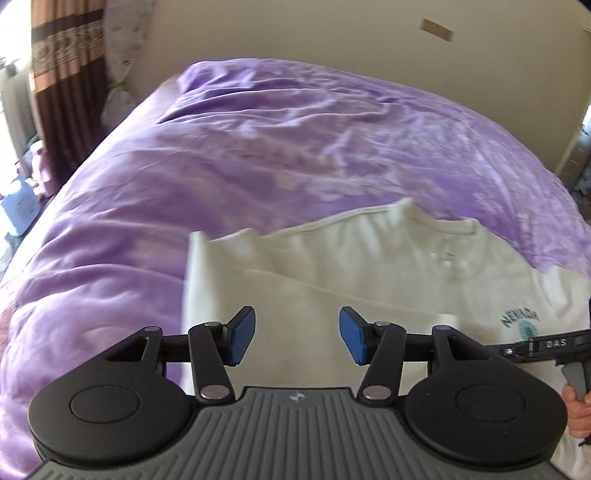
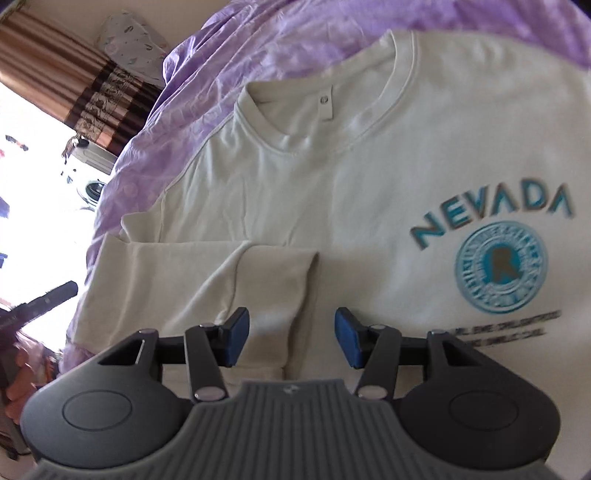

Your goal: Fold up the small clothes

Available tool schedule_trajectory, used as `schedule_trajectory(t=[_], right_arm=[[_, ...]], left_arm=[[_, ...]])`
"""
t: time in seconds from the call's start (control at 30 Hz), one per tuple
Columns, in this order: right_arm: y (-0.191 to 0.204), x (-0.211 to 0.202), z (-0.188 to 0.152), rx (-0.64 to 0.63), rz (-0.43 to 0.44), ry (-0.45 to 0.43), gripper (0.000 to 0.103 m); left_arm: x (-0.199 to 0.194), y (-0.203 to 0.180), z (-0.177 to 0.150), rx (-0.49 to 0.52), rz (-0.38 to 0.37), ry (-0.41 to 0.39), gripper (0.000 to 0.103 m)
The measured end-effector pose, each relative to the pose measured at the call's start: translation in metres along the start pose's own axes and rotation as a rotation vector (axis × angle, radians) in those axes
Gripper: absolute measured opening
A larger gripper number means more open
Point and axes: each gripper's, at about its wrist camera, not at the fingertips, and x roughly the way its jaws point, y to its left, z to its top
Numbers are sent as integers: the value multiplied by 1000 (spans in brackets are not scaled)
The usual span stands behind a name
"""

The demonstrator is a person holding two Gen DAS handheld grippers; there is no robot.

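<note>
Risk lies mostly in the folded-in sleeve [image 2: 258, 280] of the cream cotton T-shirt with teal NEVADA print [image 2: 369, 177]: a careless pinch could drag it back out, judging by how loosely it lies. Left gripper [image 1: 297, 341] and right gripper [image 2: 291, 341] both hover over the cloth, fingers apart, nothing between them. The shirt lies flat, collar away, on a bed with a rumpled lilac satin cover [image 1: 258, 147]; striped brown curtains [image 1: 62, 74] hang beside a cream wall [image 1: 332, 33].

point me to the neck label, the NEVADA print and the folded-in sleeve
neck label [image 2: 325, 105], right wrist view, on the small tag inside the collar.
NEVADA print [image 2: 495, 214], right wrist view, on the middle letters of the word.
folded-in sleeve [image 2: 258, 284], right wrist view, on its cloth lying across the shirt body.
</note>
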Motion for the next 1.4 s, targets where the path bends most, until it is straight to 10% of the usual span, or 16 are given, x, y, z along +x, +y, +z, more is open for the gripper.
schedule_trajectory(t=[0.1, 0.5, 0.8, 1.07, 1.17, 1.27, 1.4], right_arm=[[6, 8, -1, 20, 43, 6, 1], [104, -147, 54, -257, 106, -389, 0], [-13, -149, 64, -89, -159, -336, 0], [-71, -120, 58, -11, -201, -286, 0], [-75, -123, 57, -16, -212, -278, 1], [-80, -124, 56, -10, -223, -270, 1], [-85, -128, 54, 5, -208, -269, 1]], left_arm=[[-1, 13, 1, -35, 33, -32, 62], [-11, 32, 27, -123, 43, -108, 62], [49, 19, 22, -185, -17, -6, 62], [114, 25, 21, -316, 0, 86, 62], [126, 37, 17, -410, -60, 80, 45], [130, 44, 17, -474, -176, 66, 4], [98, 37, 27, -394, -129, -43, 3]])
